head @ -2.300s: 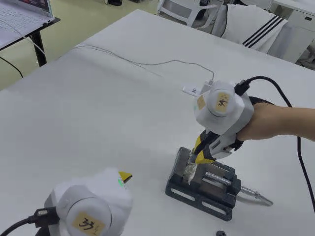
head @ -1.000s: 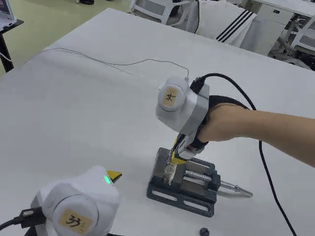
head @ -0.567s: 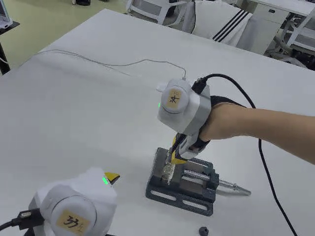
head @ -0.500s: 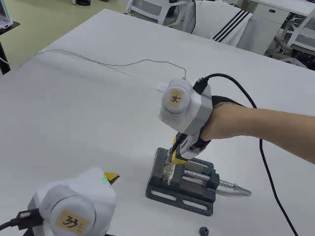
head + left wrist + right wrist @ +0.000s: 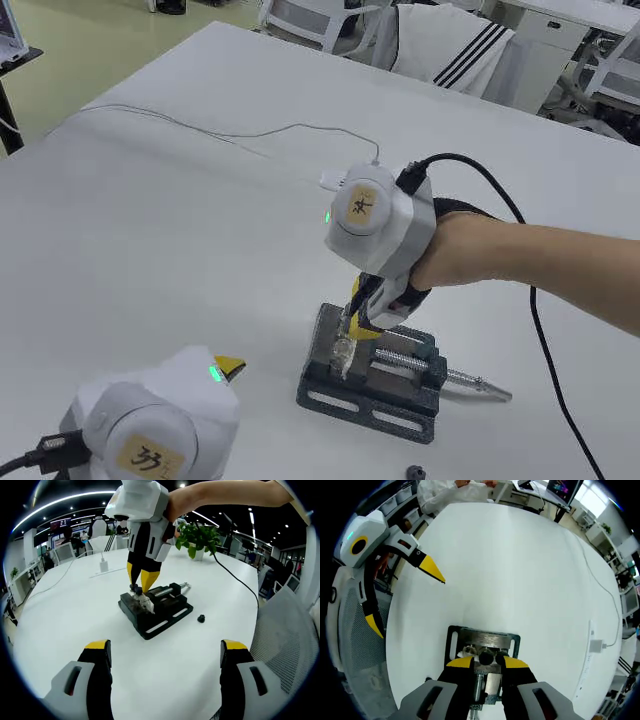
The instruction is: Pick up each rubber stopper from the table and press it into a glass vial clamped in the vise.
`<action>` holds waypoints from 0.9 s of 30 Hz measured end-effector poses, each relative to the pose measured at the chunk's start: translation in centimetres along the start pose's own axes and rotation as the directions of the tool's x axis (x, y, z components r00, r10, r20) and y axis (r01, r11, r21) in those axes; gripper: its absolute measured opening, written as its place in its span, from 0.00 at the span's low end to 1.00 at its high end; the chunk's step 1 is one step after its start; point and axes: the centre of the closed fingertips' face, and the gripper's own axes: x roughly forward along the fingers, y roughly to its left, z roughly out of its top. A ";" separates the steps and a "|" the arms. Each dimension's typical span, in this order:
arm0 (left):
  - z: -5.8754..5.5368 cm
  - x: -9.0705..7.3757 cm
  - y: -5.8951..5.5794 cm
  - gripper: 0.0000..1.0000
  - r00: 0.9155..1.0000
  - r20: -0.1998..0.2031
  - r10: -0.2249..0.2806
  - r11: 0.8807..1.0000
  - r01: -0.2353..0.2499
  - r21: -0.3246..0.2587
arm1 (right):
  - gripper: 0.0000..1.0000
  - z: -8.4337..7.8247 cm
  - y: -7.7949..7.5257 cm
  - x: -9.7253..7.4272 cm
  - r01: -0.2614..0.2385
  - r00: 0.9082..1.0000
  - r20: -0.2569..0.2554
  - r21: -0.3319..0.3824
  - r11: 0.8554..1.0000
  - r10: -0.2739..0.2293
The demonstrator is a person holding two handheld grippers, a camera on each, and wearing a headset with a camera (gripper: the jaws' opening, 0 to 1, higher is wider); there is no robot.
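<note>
A dark vise (image 5: 368,378) stands on the white table (image 5: 160,220) and clamps a clear glass vial (image 5: 345,351). My right gripper (image 5: 352,326) points down at the vial's mouth, shut on a dark rubber stopper (image 5: 484,657) right above the vise (image 5: 483,639). In the left gripper view the same gripper (image 5: 139,583) stands on the vial (image 5: 145,600) in the vise (image 5: 155,611). Another stopper (image 5: 412,470) lies loose on the table to the right of the vise (image 5: 201,618). My left gripper (image 5: 165,647) hovers wide open near the table's front, with nothing between its fingers.
A white charger (image 5: 331,181) with a thin cable lies on the table behind the vise. The vise's screw handle (image 5: 478,381) sticks out to the right. A chair with a striped jacket (image 5: 450,45) stands at the far edge. A potted plant (image 5: 197,537) sits further back.
The head camera has shifted. My right gripper has stayed on the vial in the vise, and my left gripper has stayed low at the near left.
</note>
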 end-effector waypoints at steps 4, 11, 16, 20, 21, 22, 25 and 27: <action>-0.1 -0.1 0.2 0.90 1.000 -0.002 0.011 1.000 -0.011 0.004 | 0.18 -0.3 -0.1 -0.9 -0.021 0.999 0.026 0.025 0.999 0.020; -0.1 -0.2 0.4 0.89 1.000 0.002 0.015 1.000 -0.015 0.001 | 0.12 -0.2 0.2 -1.5 -0.063 0.993 0.100 0.029 0.998 0.060; -0.1 0.0 0.4 0.89 1.000 0.000 0.012 1.000 -0.012 0.000 | 0.08 -0.5 0.1 -1.0 -0.065 0.992 0.111 0.053 0.996 0.059; -0.2 0.0 0.3 0.89 1.000 0.000 0.009 1.000 -0.009 -0.001 | 0.02 -0.2 0.3 -0.7 -0.072 0.990 0.128 0.061 0.996 0.064; -0.2 0.1 0.3 0.89 1.000 -0.001 0.009 1.000 -0.009 -0.002 | 0.02 -0.1 0.3 -0.6 -0.077 0.989 0.132 0.062 0.995 0.068; -0.3 0.1 0.3 0.89 1.000 -0.002 0.009 1.000 -0.009 -0.003 | 0.02 0.0 0.3 -0.5 -0.080 0.989 0.131 0.065 0.995 0.071; -0.5 0.0 0.3 0.88 1.000 -0.006 0.008 1.000 -0.008 -0.005 | 0.00 0.0 0.4 -0.3 -0.085 0.989 0.127 0.060 0.995 0.077; -0.7 0.0 0.3 0.88 1.000 -0.008 0.008 1.000 -0.008 -0.007 | 0.00 0.1 0.4 -0.2 -0.088 0.988 0.132 0.063 0.994 0.079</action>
